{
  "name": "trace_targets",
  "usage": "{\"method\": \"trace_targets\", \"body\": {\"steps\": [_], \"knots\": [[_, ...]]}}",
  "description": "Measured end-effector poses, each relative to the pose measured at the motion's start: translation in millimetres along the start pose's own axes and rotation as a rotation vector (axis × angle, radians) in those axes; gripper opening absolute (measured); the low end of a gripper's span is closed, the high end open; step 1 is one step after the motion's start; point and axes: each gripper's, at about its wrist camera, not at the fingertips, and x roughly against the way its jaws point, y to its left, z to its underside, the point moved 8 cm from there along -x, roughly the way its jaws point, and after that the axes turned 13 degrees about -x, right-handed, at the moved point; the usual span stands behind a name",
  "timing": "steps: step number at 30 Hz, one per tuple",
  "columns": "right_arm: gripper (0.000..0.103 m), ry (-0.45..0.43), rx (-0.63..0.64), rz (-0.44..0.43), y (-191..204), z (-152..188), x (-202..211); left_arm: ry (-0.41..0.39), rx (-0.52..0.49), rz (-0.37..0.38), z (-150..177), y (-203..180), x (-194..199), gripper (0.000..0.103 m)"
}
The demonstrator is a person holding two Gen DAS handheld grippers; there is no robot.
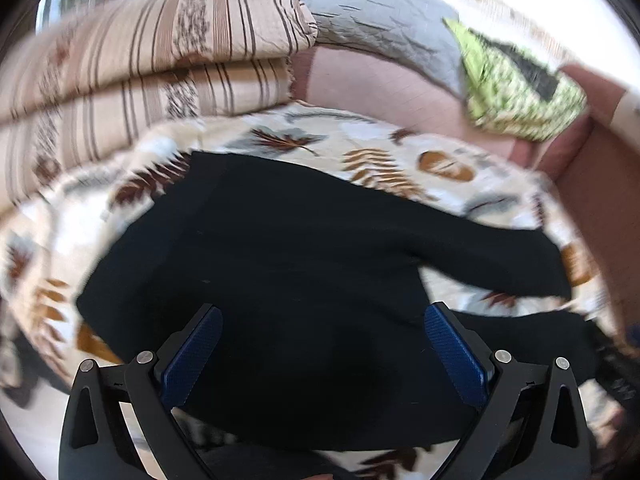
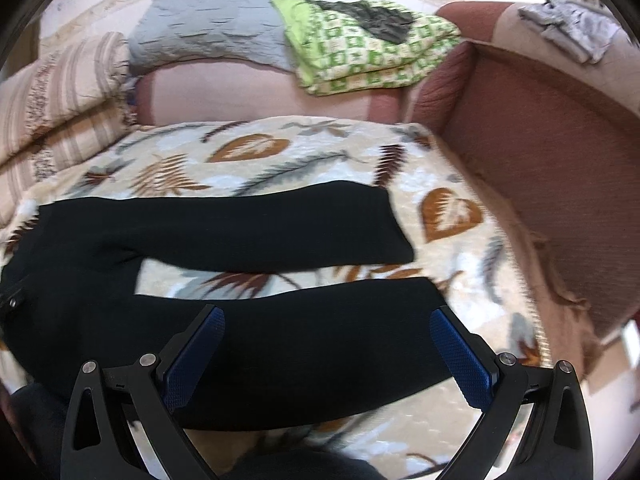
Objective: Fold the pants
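Two open grippers — left gripper [image 1: 323,312] above waist, right gripper [image 2: 327,314] above near leg — poised over flat-spread black pants [image 2: 224,220] on leaf-print blanket [image 2: 256,148], presumably for lengthwise fold.

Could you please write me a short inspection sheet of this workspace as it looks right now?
Surface: leaf-print blanket spread over a sofa seat.
Job's things: black pants lying flat, the two legs apart, not yet folded.
Clutter: green checked blanket, grey quilt, striped bedding, grey cloth on the armrest.
Grippers: left gripper open above the waist end; right gripper open above the nearer leg.
Cables: nothing seen.
Surroundings: reddish-brown sofa, pale wall behind.
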Motion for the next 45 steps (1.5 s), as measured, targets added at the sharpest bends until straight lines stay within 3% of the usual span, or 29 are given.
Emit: {"method": "trace_targets", "body": {"steps": [4,7,29,45], "knots": [[0.103,-0.034,0.016,0.093,-3,-2,3,0.003,-0.080,-0.117,-1,-13,3,0.102],[0.103,-0.041,0.018,0.092,-3,-2,4,0.002,-0.096,-0.130,1,-28,7,0.102],[0.103,-0.006,-0.026,-0.009,-2,-2,1,-0.005,-0.074,-0.100,-4,-21,2,0.102],[0.103,-0.005,-0.027,-0.016,0,-2,2,-0.004,-0.076,-0.097,-4,-23,1,0.102]]}}
